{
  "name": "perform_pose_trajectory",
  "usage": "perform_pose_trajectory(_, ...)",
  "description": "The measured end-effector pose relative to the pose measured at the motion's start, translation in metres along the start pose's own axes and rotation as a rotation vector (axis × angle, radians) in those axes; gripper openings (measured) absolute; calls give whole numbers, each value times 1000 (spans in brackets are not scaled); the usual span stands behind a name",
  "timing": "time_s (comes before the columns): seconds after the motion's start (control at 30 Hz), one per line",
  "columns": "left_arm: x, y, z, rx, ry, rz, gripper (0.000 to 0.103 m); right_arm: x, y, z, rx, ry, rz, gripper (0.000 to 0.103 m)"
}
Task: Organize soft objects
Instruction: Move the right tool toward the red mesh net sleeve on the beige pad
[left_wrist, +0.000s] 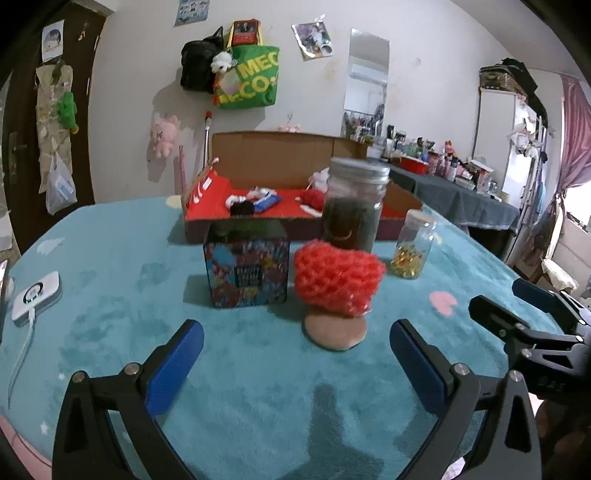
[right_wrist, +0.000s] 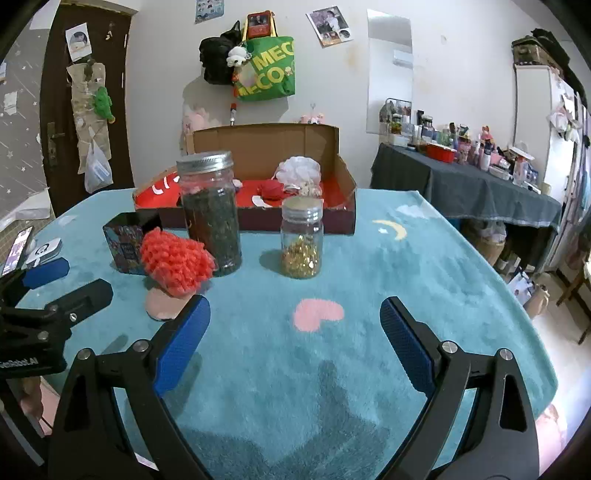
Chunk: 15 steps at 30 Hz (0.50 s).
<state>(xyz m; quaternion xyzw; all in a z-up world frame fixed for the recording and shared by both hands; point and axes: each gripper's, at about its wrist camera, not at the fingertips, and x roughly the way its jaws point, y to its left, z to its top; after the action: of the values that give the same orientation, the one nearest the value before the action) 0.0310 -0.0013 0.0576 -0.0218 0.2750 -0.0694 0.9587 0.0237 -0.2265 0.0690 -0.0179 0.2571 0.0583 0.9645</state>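
Hovering low over blanket (left_wrist: 110, 280): L gripper (left_wrist: 295, 347) & R gripper (right_wrist: 295, 325), both agape.

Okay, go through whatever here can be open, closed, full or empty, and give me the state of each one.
left gripper: jaws open, holding nothing
right gripper: jaws open, holding nothing
cardboard box: lid open, soft items inside
tall jar: upright, metal lid on, mostly full of dark contents
small jar: upright, lid on, gold pieces in the lower part
red knitted toy: out on the table, not in the box
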Motion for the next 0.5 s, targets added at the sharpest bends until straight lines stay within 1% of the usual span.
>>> perform_pose_trajectory(0.17,8,1,-5,-9,30,8,103,6,-2,-6,10,25,-1,94)
perform_pose_trajectory(0.5,15,4,-8,-14,61,10,103,15,-5,-11,26,61,16,94)
